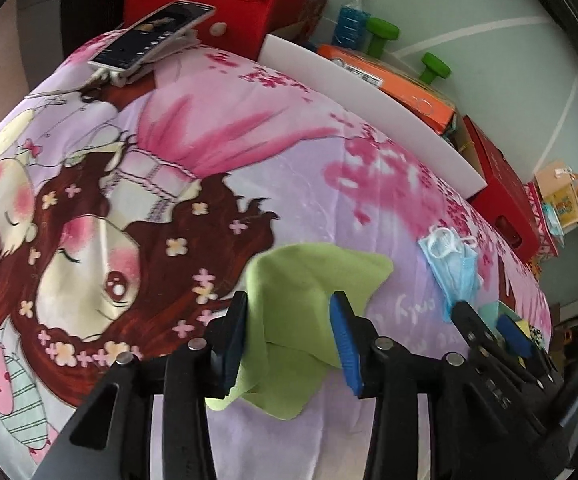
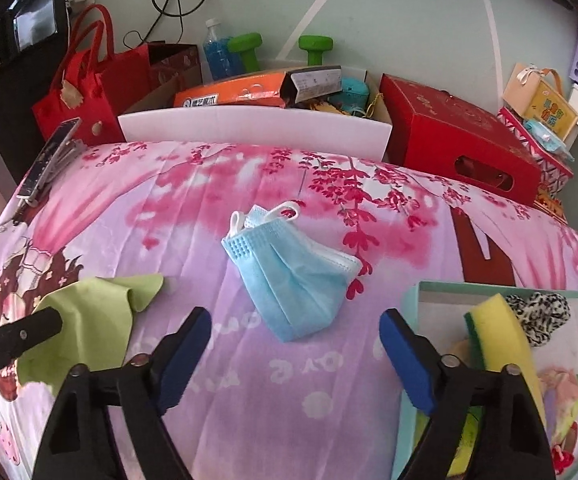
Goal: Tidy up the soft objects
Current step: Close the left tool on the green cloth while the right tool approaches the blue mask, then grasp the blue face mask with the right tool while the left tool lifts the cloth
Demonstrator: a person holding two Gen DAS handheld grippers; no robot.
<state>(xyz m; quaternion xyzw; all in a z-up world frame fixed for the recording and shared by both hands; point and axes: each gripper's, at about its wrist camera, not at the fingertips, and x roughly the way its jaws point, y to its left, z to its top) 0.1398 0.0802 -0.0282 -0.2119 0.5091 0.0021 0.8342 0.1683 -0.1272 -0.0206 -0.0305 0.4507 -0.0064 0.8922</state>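
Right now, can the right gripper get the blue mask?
Probably yes. The right gripper is open, and the mask lies flat on the blanket just ahead between its fingers, with nothing covering it.

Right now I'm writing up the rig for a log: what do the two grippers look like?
Both match. The left gripper and right gripper each have black angular plastic arms with triangular cut-outs, round silver pivot pins, and flat blue pads lining the fingertips. No cables, sleeves or readable markings show.
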